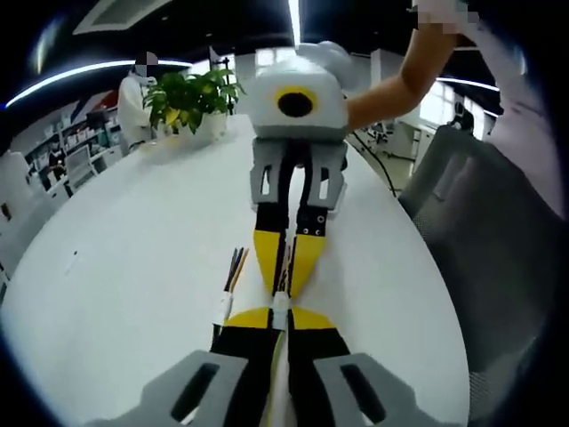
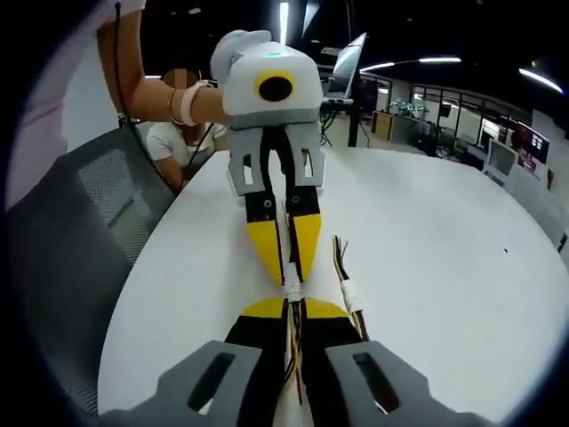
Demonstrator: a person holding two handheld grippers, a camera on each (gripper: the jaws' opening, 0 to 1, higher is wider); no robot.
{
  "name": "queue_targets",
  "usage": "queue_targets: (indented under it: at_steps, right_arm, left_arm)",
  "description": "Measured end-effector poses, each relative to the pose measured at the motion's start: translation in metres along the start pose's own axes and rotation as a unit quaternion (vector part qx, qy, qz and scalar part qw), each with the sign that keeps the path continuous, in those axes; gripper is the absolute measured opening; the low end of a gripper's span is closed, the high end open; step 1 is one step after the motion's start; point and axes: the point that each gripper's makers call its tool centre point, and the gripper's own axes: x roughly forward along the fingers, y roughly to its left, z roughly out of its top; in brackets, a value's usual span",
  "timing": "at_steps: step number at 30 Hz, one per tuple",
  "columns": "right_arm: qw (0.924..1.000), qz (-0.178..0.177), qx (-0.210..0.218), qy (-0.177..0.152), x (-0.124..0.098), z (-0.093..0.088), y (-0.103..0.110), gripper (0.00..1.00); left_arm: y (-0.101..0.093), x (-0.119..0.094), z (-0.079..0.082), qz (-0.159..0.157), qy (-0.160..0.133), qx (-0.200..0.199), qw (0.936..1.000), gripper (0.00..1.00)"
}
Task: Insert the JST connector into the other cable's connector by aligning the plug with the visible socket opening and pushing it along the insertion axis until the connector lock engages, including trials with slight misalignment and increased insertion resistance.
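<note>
Two handheld grippers meet tip to tip over a round white table (image 1: 133,267). In the left gripper view, the left gripper (image 1: 280,313) rises from 6 o'clock, jaws closed on a small white connector (image 1: 281,307), facing the right gripper (image 1: 286,267) coming down from 12 o'clock. In the right gripper view, the right gripper (image 2: 295,307) has its jaws closed on a cable (image 2: 293,356), and the white connector (image 2: 291,289) sits at centre; a second wire bundle (image 2: 349,285) with a white plug lies on the table at 3 o'clock, and a potted plant (image 1: 191,102) stands at 11 o'clock in the left gripper view.

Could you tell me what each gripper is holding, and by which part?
Each gripper, left and right, is shut on a cable just behind its white connector, the two meeting tip to tip.
</note>
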Motion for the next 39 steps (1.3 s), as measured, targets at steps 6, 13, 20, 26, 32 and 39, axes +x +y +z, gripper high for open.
queue_targets:
  at_steps: [6,13,20,26,32,39]
  right_arm:
    - [0.9998,-0.01,-0.006,-0.015,-0.002,0.005,-0.009,0.01]
    - [0.9997,-0.013,-0.005,-0.02,0.004,-0.003,-0.013,0.01]
    - [0.9997,-0.016,0.002,-0.017,0.004,-0.009,-0.017,0.01]
    - [0.9998,-0.014,0.005,-0.013,0.005,-0.016,-0.016,0.01]
    - [0.9998,-0.013,0.006,-0.011,0.006,-0.019,-0.015,0.01]
    - [0.9998,-0.014,0.006,-0.008,0.008,-0.021,-0.016,0.01]
  left_arm:
    - [0.007,-0.003,0.005,0.012,-0.012,-0.008,0.9998,0.0]
    - [0.012,0.002,-0.001,0.016,-0.013,-0.012,0.9997,0.0]
    - [0.016,0.009,-0.005,0.018,-0.013,-0.016,0.9996,0.0]
    - [0.014,0.014,-0.008,0.016,-0.009,-0.014,0.9997,0.0]
    - [0.013,0.016,-0.01,0.017,-0.01,-0.017,0.9996,0.0]
    - [0.013,0.018,-0.013,0.026,-0.012,-0.02,0.9994,0.0]
